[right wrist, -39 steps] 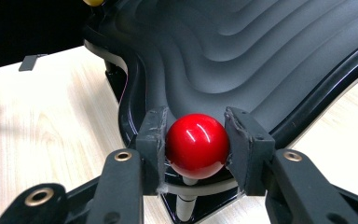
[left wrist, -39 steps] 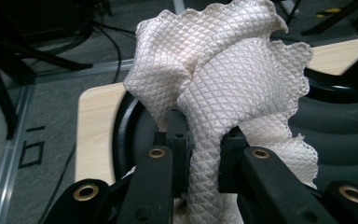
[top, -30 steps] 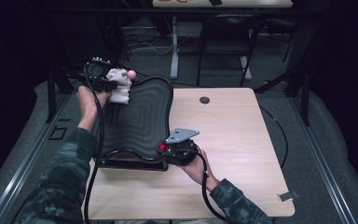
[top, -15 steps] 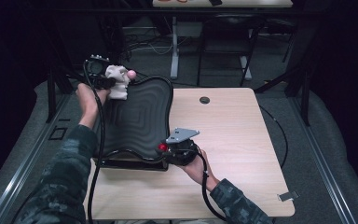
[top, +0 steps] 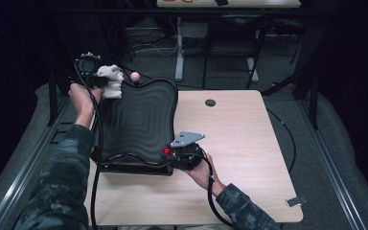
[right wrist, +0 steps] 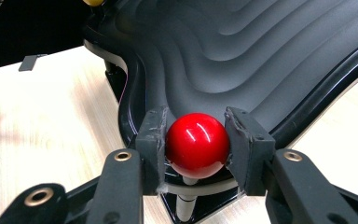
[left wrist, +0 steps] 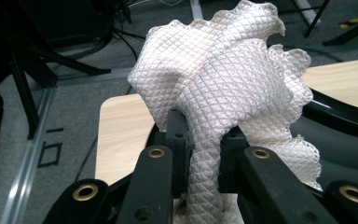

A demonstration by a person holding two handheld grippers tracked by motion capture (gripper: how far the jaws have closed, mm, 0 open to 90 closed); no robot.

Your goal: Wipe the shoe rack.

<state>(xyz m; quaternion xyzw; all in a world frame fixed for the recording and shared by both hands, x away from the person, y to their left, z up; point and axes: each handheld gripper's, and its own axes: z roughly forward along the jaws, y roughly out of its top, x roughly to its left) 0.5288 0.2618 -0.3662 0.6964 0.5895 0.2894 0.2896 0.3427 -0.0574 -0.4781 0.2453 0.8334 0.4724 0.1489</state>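
Note:
A black wavy tray [top: 139,120] lies on the left half of the wooden table. My left gripper [top: 98,81] hovers at the tray's far left corner, shut on a bunched white quilted cloth [top: 111,80]. In the left gripper view the cloth [left wrist: 223,84] bulges up from between the jaws of my left gripper [left wrist: 204,135]. A pink ball knob [top: 134,76] stands just right of the cloth. My right gripper [top: 170,152] is at the tray's near right corner, shut on a red ball knob [top: 166,151]. The right gripper view shows the red ball [right wrist: 197,144] clamped between both pads of my right gripper [right wrist: 198,140], with the ridged tray [right wrist: 242,46] beyond.
The table [top: 239,143] carries a round dark grommet [top: 210,102] behind the tray's right side and a small clip [top: 294,201] at its near right edge. A yellow knob [right wrist: 93,2] peeks in at another tray corner. Cables and table legs lie behind the table.
My left hand has carried the cloth to the left, off the pink ball, which now stands free of it. The right gripper has stayed on the red ball.

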